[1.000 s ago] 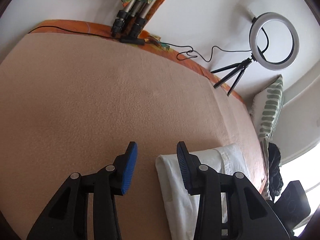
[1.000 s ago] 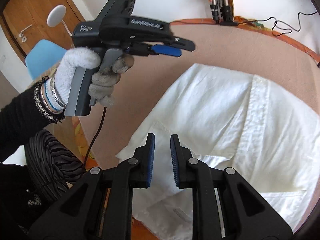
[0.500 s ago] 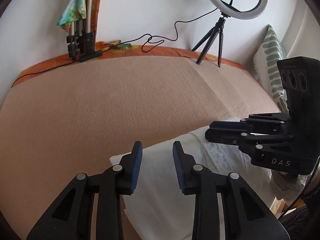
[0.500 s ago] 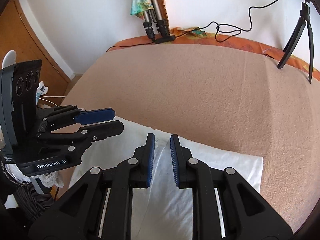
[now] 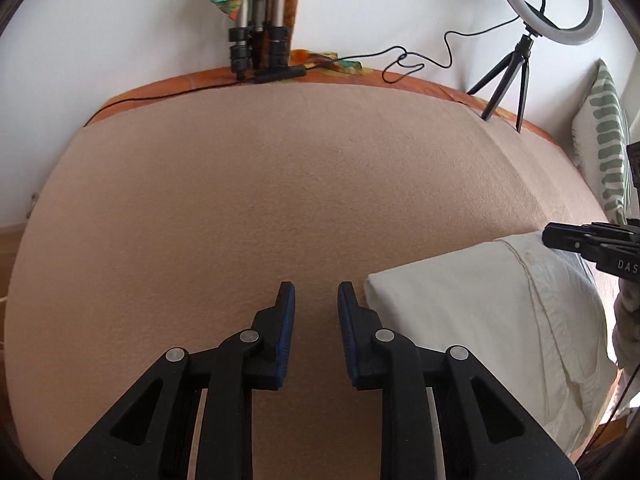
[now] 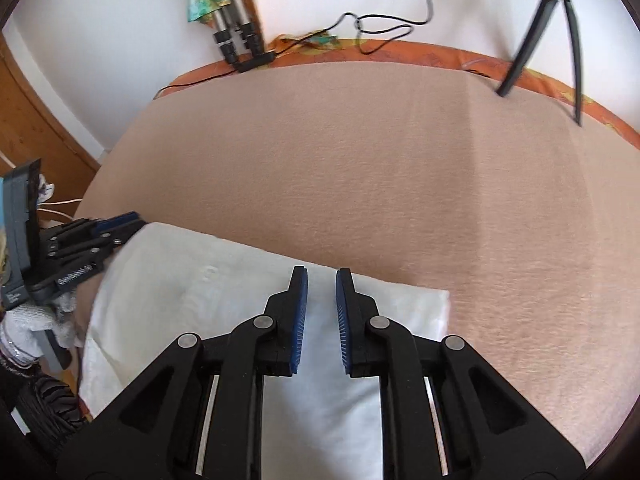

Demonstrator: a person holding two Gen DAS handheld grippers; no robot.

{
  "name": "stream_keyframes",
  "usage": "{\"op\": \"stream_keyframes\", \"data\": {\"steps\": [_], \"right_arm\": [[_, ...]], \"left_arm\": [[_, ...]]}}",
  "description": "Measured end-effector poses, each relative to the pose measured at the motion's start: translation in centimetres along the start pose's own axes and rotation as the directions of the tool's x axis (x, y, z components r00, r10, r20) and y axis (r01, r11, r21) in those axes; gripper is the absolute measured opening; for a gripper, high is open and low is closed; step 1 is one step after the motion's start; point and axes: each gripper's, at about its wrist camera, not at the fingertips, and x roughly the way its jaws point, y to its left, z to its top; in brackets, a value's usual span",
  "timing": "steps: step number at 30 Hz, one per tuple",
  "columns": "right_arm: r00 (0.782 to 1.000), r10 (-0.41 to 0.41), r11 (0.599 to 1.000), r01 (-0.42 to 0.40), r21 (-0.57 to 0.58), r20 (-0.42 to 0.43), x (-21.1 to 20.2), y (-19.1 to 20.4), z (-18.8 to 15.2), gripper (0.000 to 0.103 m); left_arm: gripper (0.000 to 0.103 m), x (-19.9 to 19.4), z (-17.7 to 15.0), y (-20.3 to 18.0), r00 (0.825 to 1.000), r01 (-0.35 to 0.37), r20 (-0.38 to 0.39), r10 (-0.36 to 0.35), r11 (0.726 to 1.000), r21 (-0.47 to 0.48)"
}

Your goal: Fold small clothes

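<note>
A white garment [image 5: 480, 304] lies folded on the beige blanket [image 5: 280, 200] near the bed's front edge. My left gripper [image 5: 316, 292] hovers over bare blanket just left of the garment's corner. Its jaws are closing with a narrow gap and nothing between them. My right gripper [image 6: 322, 276] points down over the garment [image 6: 200, 292] near its far edge. Its jaws are also closing, a small gap shows, and no cloth is pinched. Each gripper shows in the other's view: the right gripper [image 5: 580, 240] at the garment's far right, the left gripper [image 6: 108, 228] at its left end.
Tripod legs [image 5: 260, 40] and a black cable [image 5: 420, 56] stand at the bed's far edge by the wall. A ring light [image 5: 548, 12] on a small tripod and a striped cushion [image 5: 604, 140] are at the right. A wooden door [image 6: 36, 120] is at the left.
The left gripper slid left off the garment onto bare blanket while its jaws narrowed. The right gripper swung across above the folded garment toward its right part.
</note>
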Motion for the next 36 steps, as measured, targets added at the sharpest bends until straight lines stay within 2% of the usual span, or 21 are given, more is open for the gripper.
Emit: {"op": "stream_keyframes", "data": {"steps": [2, 4, 6, 7, 8, 9, 12, 14, 16, 18, 22, 26, 29, 31, 36], "right_arm": [[1.000, -0.016, 0.998, 0.015, 0.067, 0.018, -1.5, -2.3, -0.5, 0.014], [0.999, 0.007, 0.990, -0.014, 0.141, 0.048, -3.3, -4.2, -1.2, 0.018], [0.997, 0.018, 0.984, -0.032, 0.173, 0.078, -5.0, -5.3, -2.1, 0.019], [0.996, 0.030, 0.983, -0.044, 0.179, 0.085, -5.6, -5.6, -2.6, 0.019], [0.996, 0.036, 0.982, -0.052, 0.180, 0.088, -6.1, -5.7, -3.0, 0.019], [0.995, 0.039, 0.983, -0.054, 0.173, 0.090, -6.5, -5.6, -3.5, 0.019], [0.996, 0.041, 0.987, -0.052, 0.154, 0.079, -7.2, -5.1, -5.1, 0.025], [0.995, 0.058, 0.986, -0.069, 0.153, 0.077, -7.7, -4.9, -6.4, 0.043], [0.995, 0.075, 0.986, -0.085, 0.145, 0.072, -8.3, -4.5, -7.7, 0.050], [0.994, 0.084, 0.985, -0.093, 0.142, 0.067, -8.6, -4.1, -8.5, 0.051], [0.990, 0.118, 0.974, -0.130, 0.184, 0.074, -8.8, -4.4, -10.2, 0.064], [0.980, 0.184, 0.935, -0.199, 0.292, 0.079, -8.1, -5.8, -11.6, 0.066], [0.971, 0.226, 0.911, -0.237, 0.336, 0.072, -7.3, -6.3, -12.5, 0.066], [0.964, 0.259, 0.893, -0.265, 0.365, 0.066, -6.5, -6.6, -12.9, 0.066], [0.942, 0.325, 0.865, -0.334, 0.375, 0.089, -5.9, -6.5, -13.2, 0.066]], "left_arm": [[0.021, -1.6, -0.3, 0.8, 1.000, 0.016, 0.020, -0.016, 1.000, -0.021], [0.023, -3.2, -0.7, 1.3, 0.998, 0.055, 0.026, -0.054, 0.997, -0.050], [0.036, -4.8, -1.3, 1.4, 0.996, 0.087, 0.031, -0.085, 0.994, -0.071], [0.049, -5.5, -1.6, 1.3, 0.995, 0.096, 0.032, -0.093, 0.992, -0.081], [0.056, -6.0, -1.8, 1.2, 0.993, 0.114, 0.034, -0.112, 0.990, -0.088], [0.058, -6.6, -2.2, 1.1, 0.991, 0.130, 0.033, -0.127, 0.988, -0.088], [0.059, -7.4, -3.1, 0.7, 0.984, 0.178, 0.018, -0.177, 0.977, -0.118], [0.059, -7.7, -3.9, 0.7, 0.974, 0.224, 0.005, -0.226, 0.961, -0.162], [0.059, -7.7, -4.8, 0.6, 0.964, 0.256, -0.012, -0.264, 0.945, -0.204], [0.059, -7.7, -5.7, 0.6, 0.950, 0.295, -0.022, -0.310, 0.922, -0.250], [0.059, -7.1, -7.4, 0.6, 0.920, 0.356, -0.036, -0.390, 0.870, -0.340], [0.059, -5.9, -8.4, 0.6, 0.896, 0.388, -0.036, -0.443, 0.818, -0.425], [0.059, -4.9, -8.7, 0.8, 0.884, 0.401, -0.027, -0.466, 0.787, -0.469], [0.059, -4.1, -8.8, 0.9, 0.870, 0.415, -0.032, -0.493, 0.765, -0.492], [0.059, -3.6, -8.7, 0.3, 0.861, 0.436, -0.028, -0.508, 0.766, -0.473]]}}
